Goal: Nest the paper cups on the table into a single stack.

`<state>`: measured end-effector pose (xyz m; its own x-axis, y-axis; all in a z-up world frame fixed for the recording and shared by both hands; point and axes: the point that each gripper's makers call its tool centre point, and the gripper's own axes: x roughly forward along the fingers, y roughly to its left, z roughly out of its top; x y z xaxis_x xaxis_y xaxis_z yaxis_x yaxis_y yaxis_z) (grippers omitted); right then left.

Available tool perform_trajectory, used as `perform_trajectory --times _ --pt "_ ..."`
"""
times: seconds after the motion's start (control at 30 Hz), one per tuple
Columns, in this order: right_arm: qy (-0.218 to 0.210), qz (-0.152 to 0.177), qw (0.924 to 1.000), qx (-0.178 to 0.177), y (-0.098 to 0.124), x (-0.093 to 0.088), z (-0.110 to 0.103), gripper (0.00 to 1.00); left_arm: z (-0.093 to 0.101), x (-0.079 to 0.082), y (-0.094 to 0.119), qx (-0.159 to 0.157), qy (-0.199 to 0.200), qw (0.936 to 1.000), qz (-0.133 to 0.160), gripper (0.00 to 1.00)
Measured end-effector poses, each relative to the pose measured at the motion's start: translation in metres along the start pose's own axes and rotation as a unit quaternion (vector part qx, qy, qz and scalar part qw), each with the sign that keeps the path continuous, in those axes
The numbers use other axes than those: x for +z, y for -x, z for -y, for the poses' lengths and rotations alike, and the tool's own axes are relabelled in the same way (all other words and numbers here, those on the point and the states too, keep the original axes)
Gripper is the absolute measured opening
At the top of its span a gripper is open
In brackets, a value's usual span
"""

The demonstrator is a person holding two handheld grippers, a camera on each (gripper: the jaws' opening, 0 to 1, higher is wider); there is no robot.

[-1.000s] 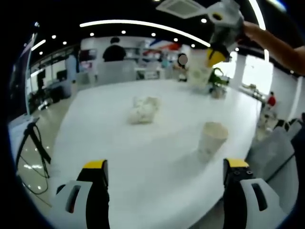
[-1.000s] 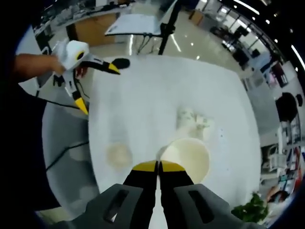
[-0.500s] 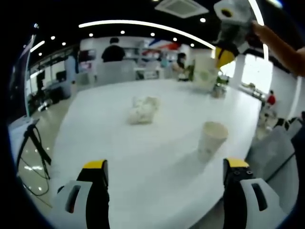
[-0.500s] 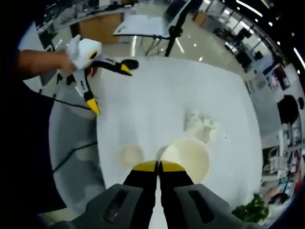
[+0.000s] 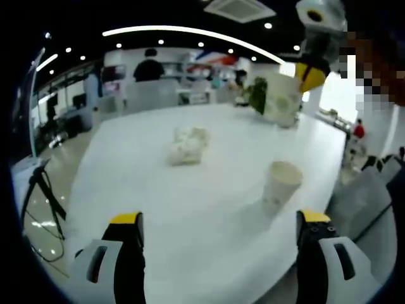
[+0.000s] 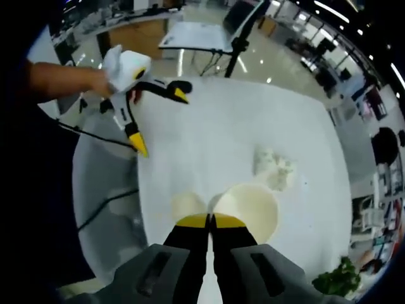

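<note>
- In the right gripper view the right gripper (image 6: 211, 220) at the bottom centre has its jaws pressed together on the near rim of a held paper cup (image 6: 250, 210), whose open mouth faces the camera just right of the jaws.
- The standing paper cup (image 6: 187, 205) sits upright on the white desk (image 6: 209, 139), just left of the jaws; in the left gripper view it stands at centre right (image 5: 281, 184).
- In the left gripper view the left gripper (image 5: 219, 223) has its jaws spread wide at the bottom of the frame, holding nothing, hovering over the near desk edge.
- To do this step well, I judge the held cup should be brought squarely over the standing one, levelled so the bases line up, then lowered straight; a tilted entry could tip the light cup. The idle left gripper could steady it.
- Count: two paper cups, one held and one on the desk; one crumpled white wad (image 6: 274, 169), right of centre in the right gripper view and just left of centre in the left gripper view (image 5: 188, 145); two grippers.
</note>
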<state>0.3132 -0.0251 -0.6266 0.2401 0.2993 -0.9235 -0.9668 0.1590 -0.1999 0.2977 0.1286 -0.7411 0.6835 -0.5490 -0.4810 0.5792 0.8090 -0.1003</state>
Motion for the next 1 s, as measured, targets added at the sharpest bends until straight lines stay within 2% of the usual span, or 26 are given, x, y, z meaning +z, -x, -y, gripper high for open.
perform_trajectory --times 0.33,0.7,1.0 --pt "0.005 -0.002 1.0000 0.005 -0.004 -0.003 -0.018 0.00 0.004 -0.003 -0.003 -0.004 0.002 1.0000 -0.003 0.98" --pt "0.007 0.006 0.9998 0.016 0.006 -0.003 -0.040 0.00 0.005 -0.005 -0.005 -0.006 0.007 0.9999 -0.005 0.98" --pt "0.004 0.002 0.9998 0.018 0.004 -0.008 -0.042 0.00 0.008 -0.004 -0.008 -0.009 0.007 0.9999 -0.005 0.98"
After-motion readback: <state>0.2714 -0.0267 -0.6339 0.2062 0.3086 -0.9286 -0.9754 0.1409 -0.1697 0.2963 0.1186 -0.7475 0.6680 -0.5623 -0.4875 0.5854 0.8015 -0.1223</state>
